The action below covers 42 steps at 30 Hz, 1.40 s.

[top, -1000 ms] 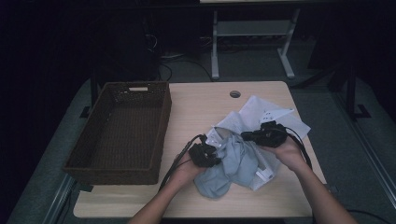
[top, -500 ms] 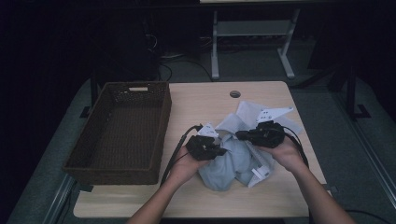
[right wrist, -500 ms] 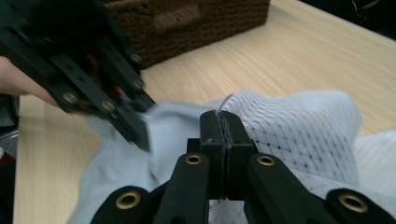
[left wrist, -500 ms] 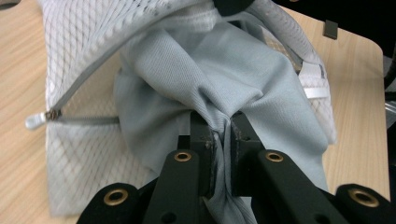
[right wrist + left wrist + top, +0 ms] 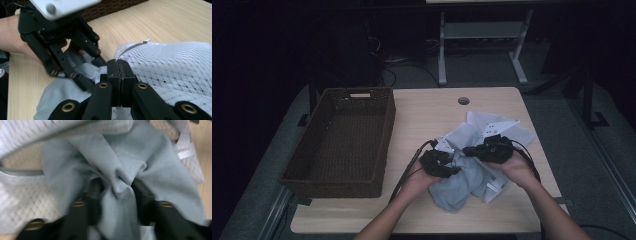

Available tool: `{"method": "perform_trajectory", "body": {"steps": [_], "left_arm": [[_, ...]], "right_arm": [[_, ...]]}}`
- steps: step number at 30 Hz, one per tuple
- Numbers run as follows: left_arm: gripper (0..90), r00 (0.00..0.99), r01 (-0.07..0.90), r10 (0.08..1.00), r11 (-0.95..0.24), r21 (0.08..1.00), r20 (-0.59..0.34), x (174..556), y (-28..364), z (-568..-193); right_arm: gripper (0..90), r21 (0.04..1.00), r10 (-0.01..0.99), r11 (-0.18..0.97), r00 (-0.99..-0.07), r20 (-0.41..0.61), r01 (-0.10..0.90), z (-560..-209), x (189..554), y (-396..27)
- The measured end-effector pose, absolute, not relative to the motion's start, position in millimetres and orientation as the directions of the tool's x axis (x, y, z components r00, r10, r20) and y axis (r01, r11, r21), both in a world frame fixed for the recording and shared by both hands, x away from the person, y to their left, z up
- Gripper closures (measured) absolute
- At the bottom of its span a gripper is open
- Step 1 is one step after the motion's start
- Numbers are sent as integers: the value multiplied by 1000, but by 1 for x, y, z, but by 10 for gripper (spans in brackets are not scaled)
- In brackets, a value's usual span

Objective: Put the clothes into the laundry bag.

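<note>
Dim room, grey floor (image 5: 557, 107), white stand (image 5: 479, 35)

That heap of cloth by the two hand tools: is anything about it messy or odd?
Yes. The grey-blue garment lies crumpled, half inside a white mesh laundry bag near the table's right edge. A fold bunches between the left gripper's jaws, which have just been opening. The wicker basket holds none of it.

Pinching the white mesh bag (image 5: 175, 72) edge between closed right gripper (image 5: 117, 72) jaws; left gripper (image 5: 82, 67) reaching into pale blue cloth (image 5: 57, 92) just beside, over the wooden table (image 5: 155, 22).
</note>
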State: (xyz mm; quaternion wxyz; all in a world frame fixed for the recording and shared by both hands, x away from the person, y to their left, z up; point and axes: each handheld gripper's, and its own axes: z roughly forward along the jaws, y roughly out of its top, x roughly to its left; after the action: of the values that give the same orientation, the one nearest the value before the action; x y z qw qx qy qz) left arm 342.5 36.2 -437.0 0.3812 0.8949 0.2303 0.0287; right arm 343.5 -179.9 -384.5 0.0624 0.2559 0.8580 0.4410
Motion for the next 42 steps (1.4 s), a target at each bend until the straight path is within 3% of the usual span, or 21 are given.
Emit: {"method": "perform_trajectory", "body": {"steps": [3, 6, 11, 15, 19, 22, 34, 42], "left_arm": [[328, 886, 391, 452, -603, 695, -106, 343, 36, -438], [198, 870, 408, 479, -571, 712, -115, 345, 37, -434], [169, 873, 418, 474, -613, 671, -110, 347, 26, -448], [301, 889, 404, 443, -647, 647, -112, 348, 20, -458], [640, 905, 386, 401, -644, 660, -138, 345, 18, -459], [757, 908, 376, 402, -649, 661, -122, 342, 18, -456], [791, 884, 359, 456, -527, 771, -100, 338, 64, -402], [790, 866, 360, 490, -475, 803, -98, 336, 73, -388]], "right_arm": [[880, 785, 497, 484, -860, 116, 386, -386, 344, -181], [880, 787, 506, 477, -854, 118, 391, -385, 345, -184], [880, 792, 520, 466, -846, 115, 394, -384, 346, -189], [881, 793, 527, 462, -842, 115, 397, -383, 346, -192], [881, 795, 527, 460, -842, 114, 395, -382, 346, -192], [881, 797, 527, 458, -842, 113, 394, -382, 346, -193], [881, 809, 537, 438, -836, 114, 392, -377, 344, -197], [885, 849, 478, 389, -866, 146, 357, -360, 336, -180]]}}
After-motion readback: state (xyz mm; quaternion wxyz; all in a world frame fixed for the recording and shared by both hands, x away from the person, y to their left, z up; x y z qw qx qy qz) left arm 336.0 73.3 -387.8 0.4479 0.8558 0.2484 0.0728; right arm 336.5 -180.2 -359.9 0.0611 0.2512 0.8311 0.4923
